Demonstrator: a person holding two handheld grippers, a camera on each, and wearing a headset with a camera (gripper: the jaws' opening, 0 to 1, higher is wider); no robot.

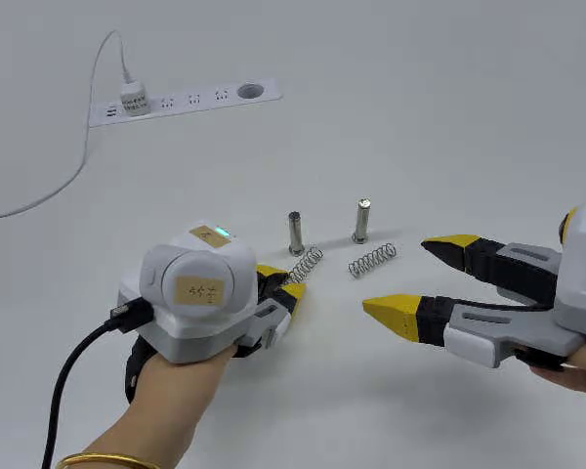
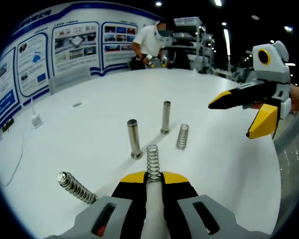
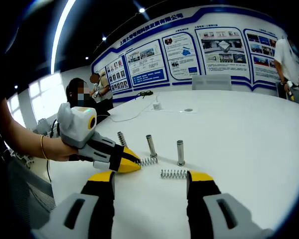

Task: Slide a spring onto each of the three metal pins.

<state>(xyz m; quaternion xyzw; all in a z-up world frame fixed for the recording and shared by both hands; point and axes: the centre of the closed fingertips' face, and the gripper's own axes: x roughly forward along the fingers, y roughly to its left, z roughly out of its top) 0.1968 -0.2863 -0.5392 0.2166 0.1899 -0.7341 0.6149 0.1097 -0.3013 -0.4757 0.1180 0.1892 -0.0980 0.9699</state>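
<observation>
The left tongs (image 2: 149,178) are pinched shut on one end of a spring (image 2: 153,158), which points toward the nearer upright pin (image 2: 134,138). A second upright pin (image 2: 166,116) stands just beyond. The right tongs (image 3: 150,177) gape wide and hold nothing, and a loose spring (image 3: 174,173) lies on the white surface (image 1: 449,117) beside one tip. A third pin (image 2: 74,186), lying down, seems to carry a spring already. Gripped only at its end, the held spring may flex and miss the pin head. A sideways nudge could likely topple the pin, and a harder squeeze might shoot the spring out.
</observation>
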